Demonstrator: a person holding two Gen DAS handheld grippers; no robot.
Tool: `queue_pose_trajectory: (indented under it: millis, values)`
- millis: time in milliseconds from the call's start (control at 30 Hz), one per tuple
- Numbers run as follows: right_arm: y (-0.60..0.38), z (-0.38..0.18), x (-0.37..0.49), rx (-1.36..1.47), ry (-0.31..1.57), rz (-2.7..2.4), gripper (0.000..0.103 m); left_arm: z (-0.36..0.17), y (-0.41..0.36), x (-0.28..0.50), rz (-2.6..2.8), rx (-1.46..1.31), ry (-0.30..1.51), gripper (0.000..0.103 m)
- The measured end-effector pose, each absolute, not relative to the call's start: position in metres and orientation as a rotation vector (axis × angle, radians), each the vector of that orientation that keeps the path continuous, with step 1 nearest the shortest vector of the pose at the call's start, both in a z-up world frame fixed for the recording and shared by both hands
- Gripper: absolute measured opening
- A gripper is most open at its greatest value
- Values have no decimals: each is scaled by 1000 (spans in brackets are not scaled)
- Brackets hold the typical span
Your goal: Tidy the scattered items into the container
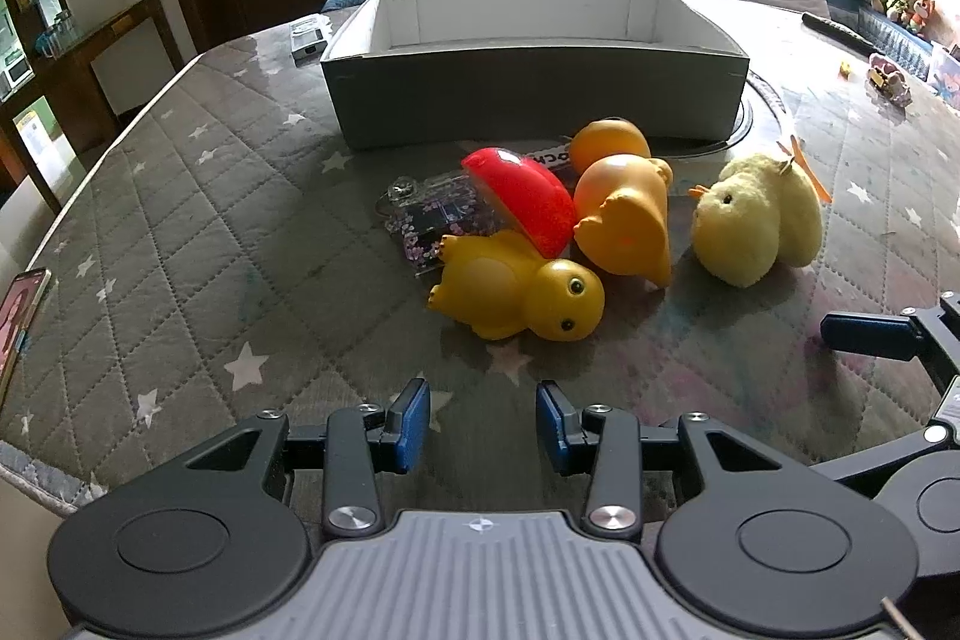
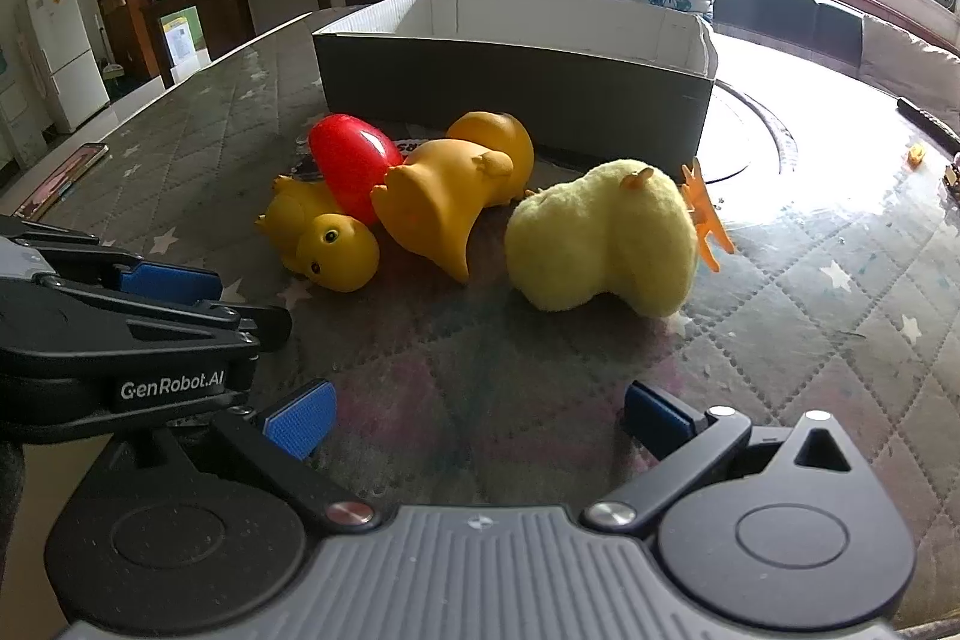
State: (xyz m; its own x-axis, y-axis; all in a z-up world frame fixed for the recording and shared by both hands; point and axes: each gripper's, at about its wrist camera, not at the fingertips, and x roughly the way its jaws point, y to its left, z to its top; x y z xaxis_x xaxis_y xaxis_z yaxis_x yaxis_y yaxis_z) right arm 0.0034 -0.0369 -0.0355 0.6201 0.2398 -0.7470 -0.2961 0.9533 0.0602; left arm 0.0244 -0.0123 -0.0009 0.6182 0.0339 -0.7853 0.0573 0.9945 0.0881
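L to R on the quilted table [image 1: 180, 196]: phone [image 1: 21, 322] at the far left edge, then the toy pile w/ a clear glittery case [image 1: 429, 220] (I think, it's half buried), yellow rubber duck [image 1: 522, 295] on its side, red half-shell [image 1: 528, 205] leaning on it, orange duck [image 1: 627, 220], plush chick [image 1: 753, 220]. Grey box [image 1: 534, 94] sits just behind them, nothing visible inside. Left gripper [image 1: 483, 424] has its jaws apart, duck straight ahead. Right gripper [image 2: 477, 418] is spread wide, chick ahead of it.
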Motion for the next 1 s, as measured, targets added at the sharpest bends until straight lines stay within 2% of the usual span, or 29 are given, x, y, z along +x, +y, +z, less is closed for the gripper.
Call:
queue_pose_trajectory:
  millis: [1000]
  values:
    - [-26, -22, 18, -71, 794, 401, 102, 15, 22, 50, -34, 1, 893, 41]
